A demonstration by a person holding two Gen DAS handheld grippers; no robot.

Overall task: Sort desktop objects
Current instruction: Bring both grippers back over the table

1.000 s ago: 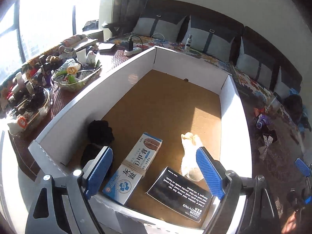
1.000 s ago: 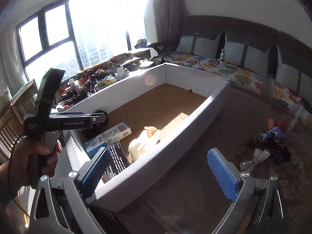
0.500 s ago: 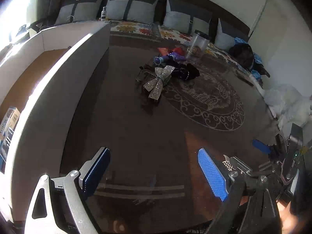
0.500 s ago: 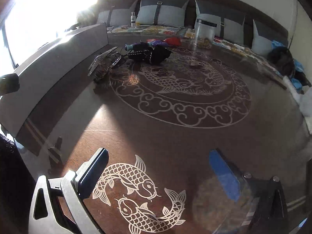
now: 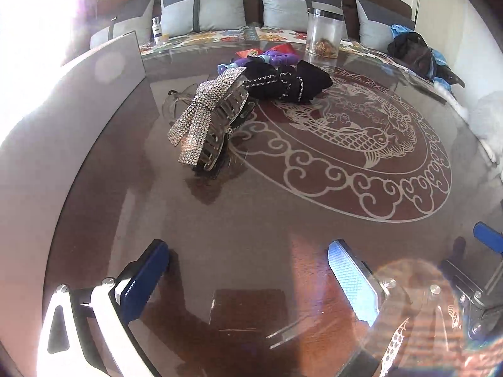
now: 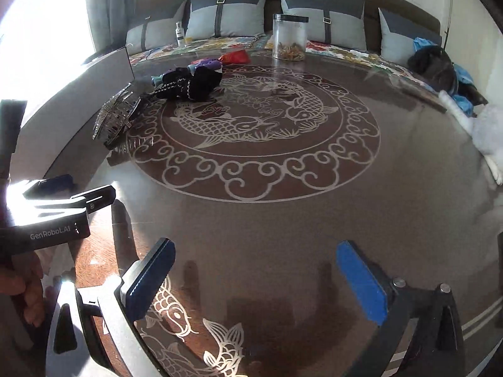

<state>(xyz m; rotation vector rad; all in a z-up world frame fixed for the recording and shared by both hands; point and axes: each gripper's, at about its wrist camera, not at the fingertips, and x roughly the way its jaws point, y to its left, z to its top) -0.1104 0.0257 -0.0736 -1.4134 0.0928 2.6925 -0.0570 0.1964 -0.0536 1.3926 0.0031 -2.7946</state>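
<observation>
1. My left gripper point(image 5: 248, 278) hangs over the glossy tabletop point(image 5: 251, 229), its jaws wide apart after just opening further, with nothing between them.
2. My right gripper point(image 6: 254, 278) also has its jaws spread, with only bare glass between the blue pads.
3. From the left wrist, the rhinestone bow hair claw point(image 5: 204, 116) lies at 11 o'clock, resting on the tabletop well ahead of the jaws.
4. Just behind it, toward 12 o'clock, sits a black trimmed fabric piece point(image 5: 289, 83), touching or nearly touching the claw.
5. Beyond that are small purple items point(image 5: 279, 56) and a red packet point(image 5: 248, 52), crowded together.
6. A clear lidded jar point(image 5: 323, 31) stands at 1 o'clock near the far edge of the tabletop.
7. The white wall of a box point(image 5: 72, 110) runs along the left from 9 to 11 o'clock, close beside the claw.
8. In the right wrist view the left gripper's body and the hand point(image 6: 23, 286) holding it fill the 8 o'clock corner.
9. The tabletop is dark brown glass with a pale koi medallion point(image 6: 251, 119) and strong sun glare from the left.
10. Behind it runs a sofa with grey cushions point(image 6: 229, 15); a small white bottle point(image 6: 180, 34) stands on it, dark and blue clothing point(image 6: 440, 66) is heaped at 2 o'clock, and something white and fluffy point(image 6: 487, 132) lies at 3 o'clock.
</observation>
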